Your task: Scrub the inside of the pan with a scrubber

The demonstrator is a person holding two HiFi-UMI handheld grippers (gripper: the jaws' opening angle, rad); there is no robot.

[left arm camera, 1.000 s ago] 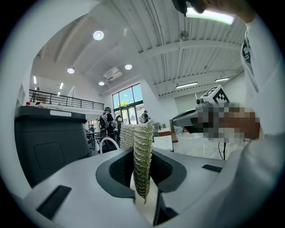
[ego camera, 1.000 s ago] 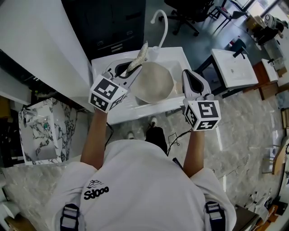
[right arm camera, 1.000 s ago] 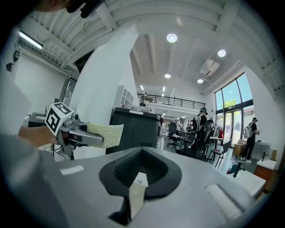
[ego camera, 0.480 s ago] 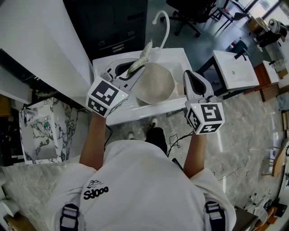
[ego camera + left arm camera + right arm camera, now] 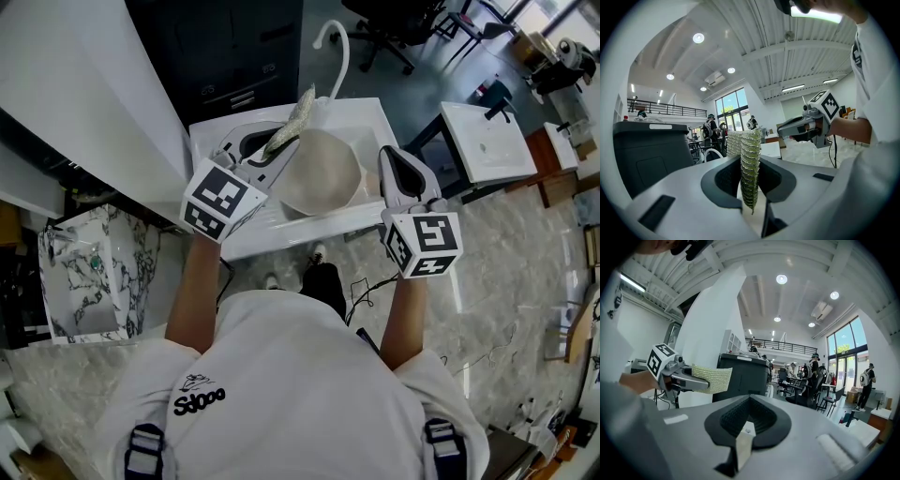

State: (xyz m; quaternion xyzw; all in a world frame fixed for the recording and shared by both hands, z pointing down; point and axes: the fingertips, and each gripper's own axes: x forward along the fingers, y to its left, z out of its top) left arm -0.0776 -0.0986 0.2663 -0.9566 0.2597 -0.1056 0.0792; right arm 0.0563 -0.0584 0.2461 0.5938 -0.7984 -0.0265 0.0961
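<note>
A shiny pale marble floor [image 5: 525, 272] lies below. A big dark cabinet [image 5: 234, 47] stands near a black wheeled office chair [image 5: 389, 23]. Round white ceiling lights [image 5: 782, 279] glow, and tall glass windows [image 5: 844, 352] let daylight in.

1. The head view looks steeply down over the person [image 5: 281, 375] onto the left hand-held gripper [image 5: 270, 150], the right hand-held gripper [image 5: 394, 159] and the sink [image 5: 281, 236].
2. The left gripper view looks along its own jaws and catches the right hand-held gripper [image 5: 782, 134] close by.
3. The right gripper view likewise catches the left hand-held gripper [image 5: 699, 382].
</note>
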